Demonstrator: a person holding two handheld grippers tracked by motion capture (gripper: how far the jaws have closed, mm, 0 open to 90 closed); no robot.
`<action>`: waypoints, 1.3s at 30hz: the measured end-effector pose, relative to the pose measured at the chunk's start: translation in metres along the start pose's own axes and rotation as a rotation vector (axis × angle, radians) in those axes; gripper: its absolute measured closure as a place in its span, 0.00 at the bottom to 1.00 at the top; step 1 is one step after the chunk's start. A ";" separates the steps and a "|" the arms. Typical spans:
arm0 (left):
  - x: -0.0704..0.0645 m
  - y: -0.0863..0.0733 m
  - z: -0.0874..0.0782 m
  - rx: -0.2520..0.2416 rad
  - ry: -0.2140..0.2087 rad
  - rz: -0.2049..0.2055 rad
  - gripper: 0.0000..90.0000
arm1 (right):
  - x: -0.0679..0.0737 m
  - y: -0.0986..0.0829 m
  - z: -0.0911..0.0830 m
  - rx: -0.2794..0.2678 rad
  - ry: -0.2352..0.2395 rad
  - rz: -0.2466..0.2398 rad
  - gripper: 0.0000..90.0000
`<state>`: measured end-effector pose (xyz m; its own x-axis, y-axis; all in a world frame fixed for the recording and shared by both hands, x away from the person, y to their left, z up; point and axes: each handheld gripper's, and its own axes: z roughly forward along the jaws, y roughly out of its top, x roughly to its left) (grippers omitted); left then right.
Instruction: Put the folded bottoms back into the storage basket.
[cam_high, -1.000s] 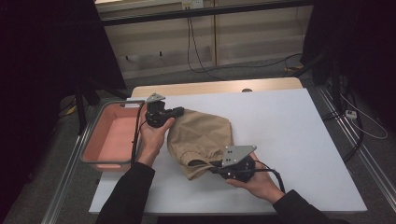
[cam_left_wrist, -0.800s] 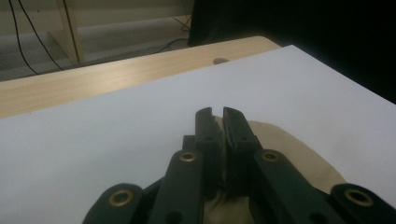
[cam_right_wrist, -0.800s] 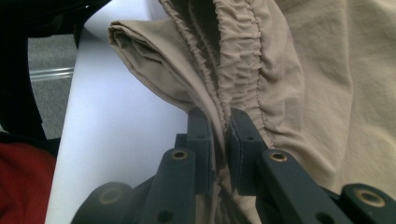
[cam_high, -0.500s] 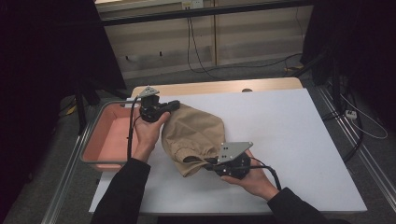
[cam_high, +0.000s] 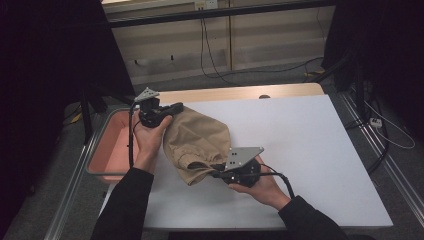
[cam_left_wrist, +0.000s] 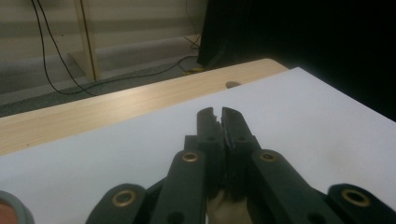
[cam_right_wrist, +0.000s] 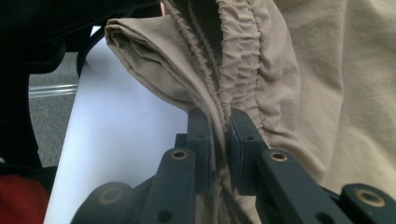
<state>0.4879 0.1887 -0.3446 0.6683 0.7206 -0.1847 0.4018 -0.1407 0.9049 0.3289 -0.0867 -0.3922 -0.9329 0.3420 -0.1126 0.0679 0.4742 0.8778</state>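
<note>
A tan cloth garment (cam_high: 197, 142) with an elastic gathered hem lies bunched at the left of the white table (cam_high: 310, 150). My left gripper (cam_high: 175, 107) holds its far upper corner, jaws shut; a bit of tan cloth (cam_left_wrist: 224, 207) shows at the base of the jaws of the left gripper (cam_left_wrist: 217, 114). My right gripper (cam_high: 216, 171) grips the near edge. In the right gripper view the jaws of the right gripper (cam_right_wrist: 223, 122) pinch the gathered hem (cam_right_wrist: 233, 70) of the garment (cam_right_wrist: 336, 93).
A pink tray (cam_high: 112, 150) sits on a metal frame at the table's left edge, just behind my left hand. A wooden strip (cam_high: 240, 93) runs along the far table edge. Cables (cam_high: 210, 50) lie on the floor beyond.
My left gripper has carried the garment's upper corner leftward and farther back, toward the tray. The right gripper has shifted slightly left with the hem, and the cloth is drawn out longer.
</note>
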 end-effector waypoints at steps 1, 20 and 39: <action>0.000 0.000 0.000 0.000 0.000 0.000 0.97 | 0.000 0.000 0.000 0.000 0.000 0.000 0.90; 0.015 0.016 -0.032 -0.052 0.037 0.024 0.97 | -0.001 0.024 0.014 -0.059 0.018 -0.026 0.90; 0.037 0.027 -0.055 -0.087 0.083 0.027 0.98 | -0.004 0.051 0.038 -0.080 0.030 -0.038 0.90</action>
<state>0.4886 0.2490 -0.3057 0.6222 0.7719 -0.1307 0.3262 -0.1039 0.9396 0.3496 -0.0334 -0.3648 -0.9446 0.3001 -0.1332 0.0052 0.4192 0.9079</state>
